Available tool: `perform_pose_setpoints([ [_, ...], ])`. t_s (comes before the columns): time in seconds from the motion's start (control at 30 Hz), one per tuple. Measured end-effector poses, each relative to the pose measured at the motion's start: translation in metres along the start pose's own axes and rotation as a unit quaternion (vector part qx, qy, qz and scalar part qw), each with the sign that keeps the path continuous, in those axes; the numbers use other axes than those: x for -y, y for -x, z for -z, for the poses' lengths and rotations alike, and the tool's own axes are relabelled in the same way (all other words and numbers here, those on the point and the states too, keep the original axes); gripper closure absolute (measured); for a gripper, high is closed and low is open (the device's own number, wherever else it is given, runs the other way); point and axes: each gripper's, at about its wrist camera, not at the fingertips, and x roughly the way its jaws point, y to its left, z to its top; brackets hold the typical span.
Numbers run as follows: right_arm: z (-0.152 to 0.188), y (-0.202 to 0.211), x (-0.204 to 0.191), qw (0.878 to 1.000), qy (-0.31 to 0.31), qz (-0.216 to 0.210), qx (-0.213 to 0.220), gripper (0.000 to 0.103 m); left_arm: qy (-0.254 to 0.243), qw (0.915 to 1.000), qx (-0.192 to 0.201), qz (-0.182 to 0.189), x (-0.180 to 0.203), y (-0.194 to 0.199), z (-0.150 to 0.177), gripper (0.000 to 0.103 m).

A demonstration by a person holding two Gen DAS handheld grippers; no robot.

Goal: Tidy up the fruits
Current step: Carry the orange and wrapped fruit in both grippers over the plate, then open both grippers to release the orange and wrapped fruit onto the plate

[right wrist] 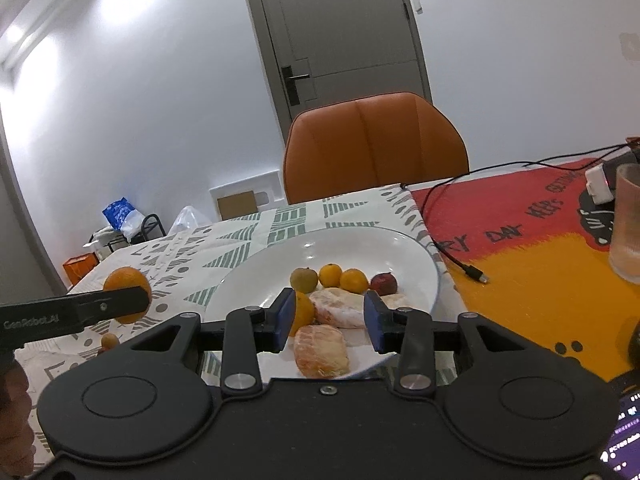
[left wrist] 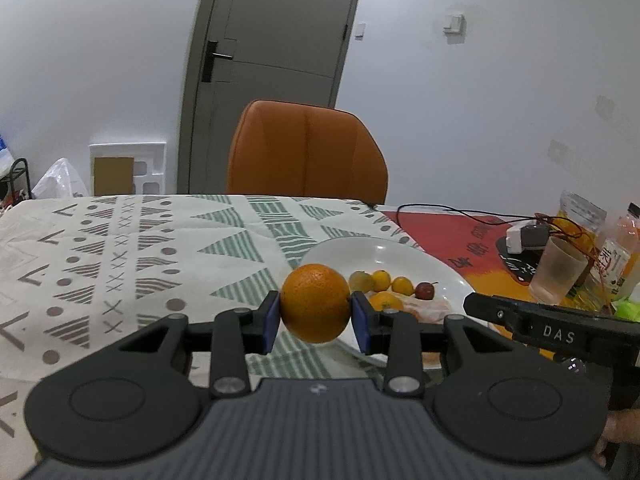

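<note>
The left gripper (left wrist: 315, 314) clamps a large orange (left wrist: 315, 303) between its blue pads, lifted above the patterned tablecloth (left wrist: 120, 248) at the white plate's (left wrist: 360, 248) 9 o'clock edge. The right gripper (right wrist: 327, 316) stands wide apart with nothing held, over peeled citrus pieces (right wrist: 322, 350) on the plate. Four small fruits (right wrist: 344, 278) sit in a row at 12 o'clock of them. A black cable (right wrist: 460, 256) and a frosted cup (right wrist: 626, 220) lie at 3 o'clock on the red-and-yellow cloth (right wrist: 540, 280). An orange chair (right wrist: 376, 144) stands behind. One gripper reads "DAS", the other "GenRobot.AI".
</note>
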Motion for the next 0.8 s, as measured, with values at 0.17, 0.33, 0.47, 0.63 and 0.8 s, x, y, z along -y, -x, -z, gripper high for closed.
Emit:
perform_pose_setpoints([
  [0.17, 0.002, 0.006, 0.009, 1.0, -0.012, 0.001, 0.001, 0.064, -0.011, 0.9999, -0.002, 0.008, 0.011, -0.007, -0.003, 0.067],
  [0.33, 0.004, 0.009, 0.016, 1.0, -0.02, 0.0, 0.001, 0.064, -0.019, 0.9997, -0.003, 0.014, 0.021, -0.015, -0.007, 0.067],
  [0.47, 0.002, 0.013, 0.02, 1.0, -0.025, 0.001, 0.005, 0.064, -0.024, 0.9995, -0.005, 0.02, 0.031, -0.019, -0.013, 0.067],
  [0.63, -0.002, 0.017, 0.026, 0.999, -0.032, 0.003, 0.013, 0.063, -0.032, 0.9994, 0.008, 0.013, 0.039, -0.017, -0.022, 0.061],
  [0.8, 0.002, 0.017, 0.024, 0.999, -0.034, -0.002, 0.008, 0.06, -0.032, 0.9995, 0.008, 0.002, 0.036, -0.011, -0.021, 0.043],
])
